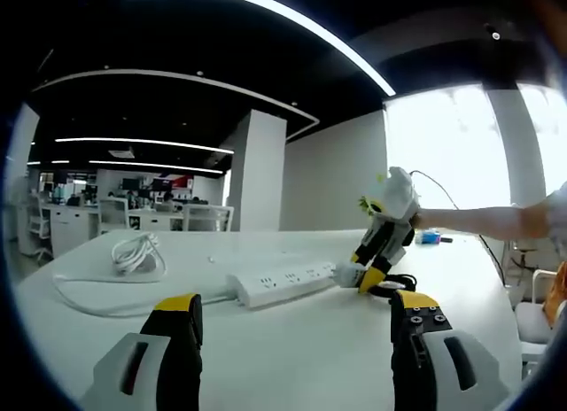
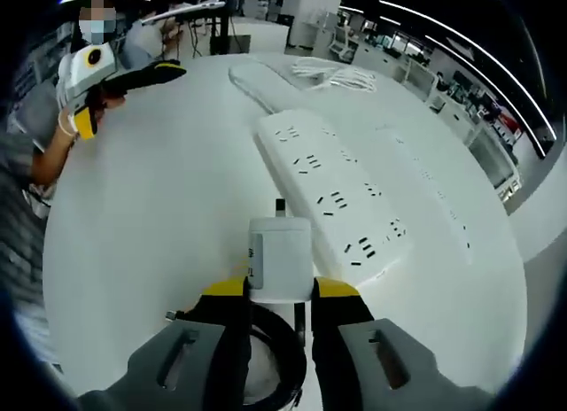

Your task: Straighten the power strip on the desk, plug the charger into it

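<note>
The right claw (image 2: pixel 279 296) hides the base of the charger (image 2: pixel 280 256)

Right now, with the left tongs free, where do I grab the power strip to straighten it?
Take the power strip at its cable end, across the narrow width, coming from above with the left tongs. The body is long and flat, lying diagonal on the desk. The far end is crowded by the charger in the right tongs.
</note>
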Action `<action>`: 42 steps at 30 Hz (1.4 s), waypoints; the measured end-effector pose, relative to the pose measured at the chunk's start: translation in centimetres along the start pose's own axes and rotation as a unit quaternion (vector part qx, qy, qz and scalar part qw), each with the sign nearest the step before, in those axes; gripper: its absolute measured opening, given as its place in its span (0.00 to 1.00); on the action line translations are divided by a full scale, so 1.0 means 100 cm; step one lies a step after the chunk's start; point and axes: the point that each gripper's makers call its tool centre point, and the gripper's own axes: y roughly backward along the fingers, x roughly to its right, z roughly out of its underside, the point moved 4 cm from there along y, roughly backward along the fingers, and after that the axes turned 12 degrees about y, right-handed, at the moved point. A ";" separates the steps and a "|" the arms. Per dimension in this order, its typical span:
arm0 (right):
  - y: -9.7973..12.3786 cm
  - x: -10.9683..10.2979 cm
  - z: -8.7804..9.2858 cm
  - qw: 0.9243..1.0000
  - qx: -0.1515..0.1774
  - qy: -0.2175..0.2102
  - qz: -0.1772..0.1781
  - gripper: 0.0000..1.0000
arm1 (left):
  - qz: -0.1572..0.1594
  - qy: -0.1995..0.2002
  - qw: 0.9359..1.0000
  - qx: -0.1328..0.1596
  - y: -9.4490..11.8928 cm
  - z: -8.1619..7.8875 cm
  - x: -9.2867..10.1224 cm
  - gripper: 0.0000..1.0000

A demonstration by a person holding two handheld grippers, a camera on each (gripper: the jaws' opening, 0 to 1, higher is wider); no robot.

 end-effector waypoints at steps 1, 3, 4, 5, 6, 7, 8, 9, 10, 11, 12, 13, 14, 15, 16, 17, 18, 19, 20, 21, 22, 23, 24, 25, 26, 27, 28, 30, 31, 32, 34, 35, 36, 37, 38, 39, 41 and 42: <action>-0.001 0.000 0.001 1.000 0.003 -0.004 -0.002 0.23 | -0.001 -0.001 1.000 -0.001 0.000 0.000 -0.001 0.90; -0.003 0.002 0.002 1.000 0.019 -0.013 -0.001 0.24 | -0.004 -0.002 1.000 -0.002 0.000 0.000 -0.002 0.90; -0.003 0.002 0.002 1.000 0.025 -0.018 -0.002 0.24 | -0.005 -0.002 1.000 -0.002 0.000 0.000 -0.002 0.90; -0.003 0.002 0.002 0.999 0.028 -0.022 -0.001 0.24 | -0.005 -0.001 1.000 -0.002 0.000 0.000 -0.002 0.90; -0.004 0.002 0.003 0.999 0.035 -0.029 -0.001 0.24 | -0.005 -0.002 1.000 -0.002 0.000 0.000 -0.002 0.90; -0.005 0.001 0.004 0.999 0.039 -0.031 -0.003 0.24 | -0.005 -0.002 1.000 -0.002 -0.001 0.000 -0.001 0.90; -0.006 0.000 0.004 0.998 0.047 -0.041 -0.005 0.24 | -0.005 -0.002 1.000 -0.002 -0.001 0.000 -0.001 0.90; -0.007 -0.002 0.004 0.997 0.056 -0.047 -0.005 0.24 | -0.004 -0.002 1.000 -0.002 -0.002 0.000 -0.001 0.90; -0.007 -0.002 0.004 0.997 0.061 -0.051 -0.006 0.24 | -0.003 -0.003 1.000 -0.003 -0.002 0.000 0.000 0.90; -0.007 -0.003 0.005 0.996 0.070 -0.051 -0.004 0.24 | -0.003 -0.003 1.000 -0.003 -0.002 0.000 0.000 0.90; -0.008 -0.003 0.006 0.995 0.078 -0.054 0.001 0.24 | -0.003 -0.002 1.000 -0.003 -0.002 0.000 0.000 0.90; -0.008 -0.004 0.006 0.995 0.085 -0.052 0.004 0.24 | -0.003 -0.003 1.000 -0.003 -0.002 0.000 0.000 0.90; -0.008 -0.004 0.005 0.994 0.096 -0.046 0.007 0.24 | -0.003 -0.003 1.000 -0.003 -0.002 0.000 0.000 0.90; -0.007 -0.002 0.004 0.993 0.108 -0.035 0.019 0.25 | -0.003 -0.003 1.000 -0.003 -0.002 0.000 0.000 0.90; -0.006 -0.001 0.004 0.992 0.119 -0.024 0.033 0.25 | -0.003 -0.003 1.000 -0.004 -0.002 0.000 0.000 0.90; -0.006 0.000 0.004 0.990 0.131 -0.014 0.046 0.25 | -0.003 -0.002 1.000 -0.003 -0.002 0.001 0.000 0.90; -0.004 0.001 0.003 0.988 0.144 0.002 0.060 0.28 | -0.003 -0.002 1.000 -0.003 -0.002 0.001 0.000 0.90; -0.002 0.004 0.003 0.984 0.157 0.014 0.079 0.31 | -0.003 -0.002 1.000 -0.003 -0.002 0.001 0.000 0.90; 0.000 0.006 0.003 0.980 0.171 0.019 0.097 0.34 | -0.003 -0.002 1.000 -0.003 -0.002 0.001 0.000 0.90; 0.002 0.007 0.005 0.979 0.175 0.018 0.102 0.36 | -0.003 -0.001 1.000 -0.002 -0.002 0.001 0.000 0.90; 0.003 0.006 0.008 0.978 0.183 0.002 0.103 0.36 | -0.003 -0.001 1.000 -0.002 -0.002 0.001 0.000 0.90; 0.005 0.006 0.009 0.976 0.191 -0.006 0.104 0.38 | -0.002 -0.001 1.000 -0.002 -0.002 0.001 0.001 0.90; 0.008 0.005 0.011 0.973 0.200 -0.013 0.111 0.41 | -0.002 -0.001 1.000 -0.002 -0.002 0.002 0.001 0.90; 0.011 0.004 0.013 0.971 0.209 -0.019 0.117 0.42 | -0.001 -0.001 1.000 -0.002 -0.002 0.002 0.002 0.90; 0.014 0.002 0.016 0.969 0.216 -0.022 0.121 0.44 | 0.000 0.000 1.000 -0.002 -0.002 0.002 0.002 0.90; 0.017 0.001 0.020 0.968 0.217 -0.027 0.124 0.46 | 0.000 0.000 1.000 -0.002 -0.002 0.002 0.002 0.90; 0.020 0.000 0.024 0.966 0.221 -0.038 0.128 0.46 | 0.000 -0.001 1.000 -0.003 -0.002 0.003 0.002 0.90; 0.030 -0.001 0.032 0.960 0.229 -0.069 0.143 0.46 | 0.000 -0.001 1.000 -0.003 -0.002 0.003 0.002 0.90; 0.036 -0.001 0.036 0.958 0.232 -0.081 0.148 0.47 | 0.000 -0.001 1.000 -0.003 -0.002 0.003 0.003 0.90; 0.041 -0.001 0.041 0.956 0.231 -0.094 0.154 0.47 | 0.000 0.000 1.000 -0.003 -0.003 0.003 0.003 0.90; 0.050 -0.005 0.053 0.955 0.221 -0.125 0.152 0.46 | 0.001 0.001 1.000 -0.002 -0.003 0.004 0.004 0.90; 0.054 -0.006 0.060 0.955 0.207 -0.147 0.154 0.46 | 0.002 0.001 1.000 -0.001 -0.004 0.004 0.004 0.90; 0.057 -0.008 0.068 0.957 0.190 -0.158 0.151 0.44 | 0.003 0.002 1.000 -0.001 -0.004 0.005 0.004 0.90; 0.061 -0.011 0.070 0.956 0.192 -0.167 0.146 0.42 | 0.004 0.003 1.000 -0.001 -0.005 0.005 0.005 0.90; 0.063 -0.013 0.074 0.953 0.187 -0.190 0.144 0.41 | 0.004 0.004 1.000 -0.001 -0.005 0.006 0.004 0.90; 0.065 -0.017 0.076 0.953 0.181 -0.204 0.134 0.41 | 0.004 0.005 1.000 -0.001 -0.006 0.006 0.005 0.90; 0.068 -0.019 0.081 0.951 0.163 -0.223 0.136 0.41 | 0.005 0.006 1.000 -0.001 -0.007 0.006 0.005 0.90; 0.069 -0.019 0.080 0.953 0.156 -0.217 0.142 0.41 | 0.006 0.006 1.000 -0.001 -0.008 0.007 0.005 0.90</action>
